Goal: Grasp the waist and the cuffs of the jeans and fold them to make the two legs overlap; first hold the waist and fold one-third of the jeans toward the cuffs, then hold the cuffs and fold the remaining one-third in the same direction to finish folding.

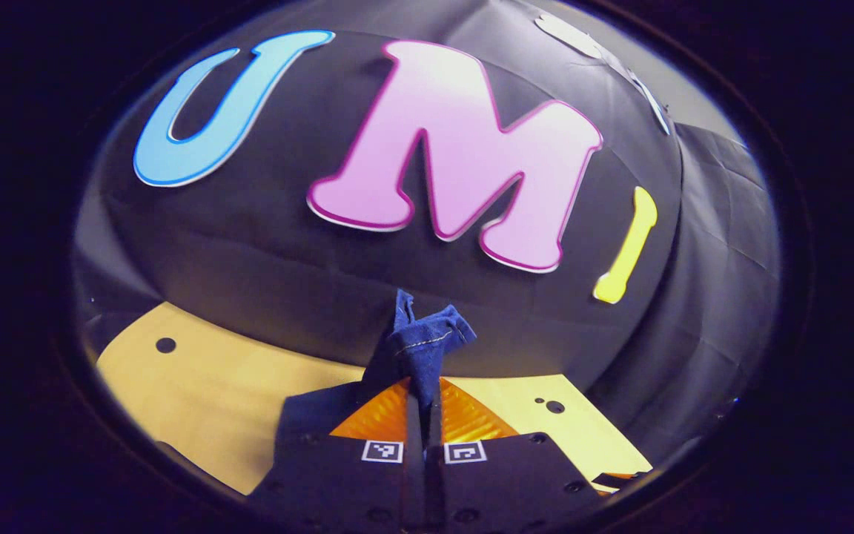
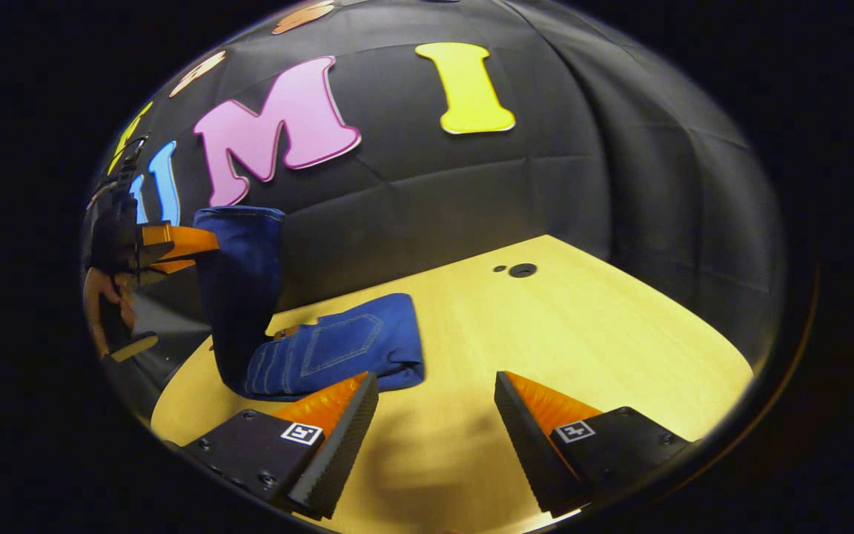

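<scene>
Dark blue jeans (image 2: pixel 338 345) lie partly folded on the wooden table (image 2: pixel 583 334), back pocket up, with one end lifted upright (image 2: pixel 238 297). In the left gripper view my left gripper (image 1: pixel 424 404) is shut on a hemmed corner of the jeans (image 1: pixel 427 341), which sticks up between its fingers. From the right gripper view I see that same left gripper (image 2: pixel 167 248) at the far left, held by a hand (image 2: pixel 101 297), raising the denim off the table. My right gripper (image 2: pixel 434 386) stands open just above the table, with nothing between its fingers, a little right of the folded part.
The table (image 1: pixel 197 386) has small round holes (image 2: pixel 522 270) near its far side. The black cloth wall (image 2: pixel 471 185) closes in behind and to the right. Bare wood stretches right of the jeans.
</scene>
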A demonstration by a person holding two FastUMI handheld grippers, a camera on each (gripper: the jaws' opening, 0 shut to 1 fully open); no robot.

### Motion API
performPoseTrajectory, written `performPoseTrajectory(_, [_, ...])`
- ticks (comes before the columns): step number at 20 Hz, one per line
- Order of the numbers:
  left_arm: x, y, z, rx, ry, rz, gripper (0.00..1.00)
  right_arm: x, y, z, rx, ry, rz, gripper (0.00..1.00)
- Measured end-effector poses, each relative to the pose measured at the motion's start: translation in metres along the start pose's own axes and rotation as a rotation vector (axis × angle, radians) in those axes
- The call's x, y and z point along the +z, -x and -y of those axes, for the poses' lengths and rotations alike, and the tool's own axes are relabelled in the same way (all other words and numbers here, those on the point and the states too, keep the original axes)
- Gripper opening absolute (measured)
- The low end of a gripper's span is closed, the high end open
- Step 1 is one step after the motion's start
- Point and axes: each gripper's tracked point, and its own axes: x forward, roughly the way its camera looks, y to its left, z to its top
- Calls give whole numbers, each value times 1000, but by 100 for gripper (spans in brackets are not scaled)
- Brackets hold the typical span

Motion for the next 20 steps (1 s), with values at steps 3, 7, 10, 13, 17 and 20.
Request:
performPoseTrajectory(3, [-61,-33,32,10,-97,-108,6,-2,15,30,-58,-17,6,97])
performPoseTrajectory(7, [-141,-50,54,-1,-186,-254,18,-6,32,42,-90,-70,24,97])
performPoseTrajectory(10, [-171,-40,75,-60,-155,-297,55,-14,46,37,-93,-48,23,97])
performPoseTrajectory(13, [-154,-8,85,-139,-100,-235,95,-8,63,25,-92,-27,48,97])
performPoseTrajectory(17, [-97,72,65,-159,-132,-80,97,12,100,-1,-75,14,76,97])
performPoseTrajectory(20, [-48,155,51,-149,-202,35,97,35,136,-28,-58,73,93,97])
